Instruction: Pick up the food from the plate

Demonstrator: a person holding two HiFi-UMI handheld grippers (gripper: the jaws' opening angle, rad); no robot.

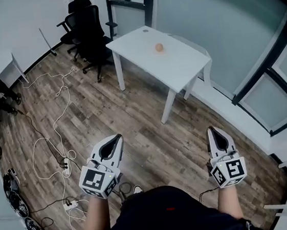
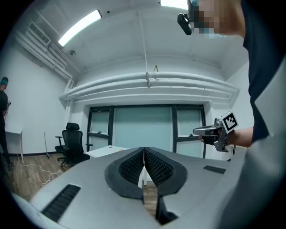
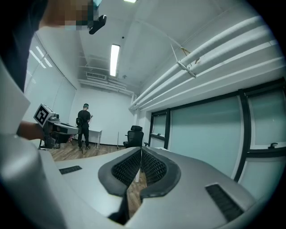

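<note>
1. At the bottom of the head view, the person's two hands each hold a gripper out level, side by side and well apart.
2. The left gripper [image 1: 116, 139] is closed. In its own view the ribbed pads [image 2: 134, 166] meet along one seam, with nothing between them.
3. The right gripper [image 1: 212, 130] is closed too. Its pads [image 3: 152, 166] press together and it is empty.
4. Below and ahead of the grippers lies a wooden floor [image 1: 133, 113]. White cables [image 1: 53, 140] loop across its left part down to a power strip [image 1: 66, 167].
5. Further on stands a white table [image 1: 179, 69]. The food [image 1: 159, 47], a small round orange-tan piece, lies on the tabletop near its middle, well apart from both grippers.
6. Black office chairs [image 1: 89, 35] stand just beyond the table's far-left corner. A glass wall [image 1: 210, 22] with dark frames runs along the right.
7. Farthest off, in the right gripper view, another person [image 3: 83, 125] in dark clothes stands by a white desk [image 3: 94, 134] against the back wall.
</note>
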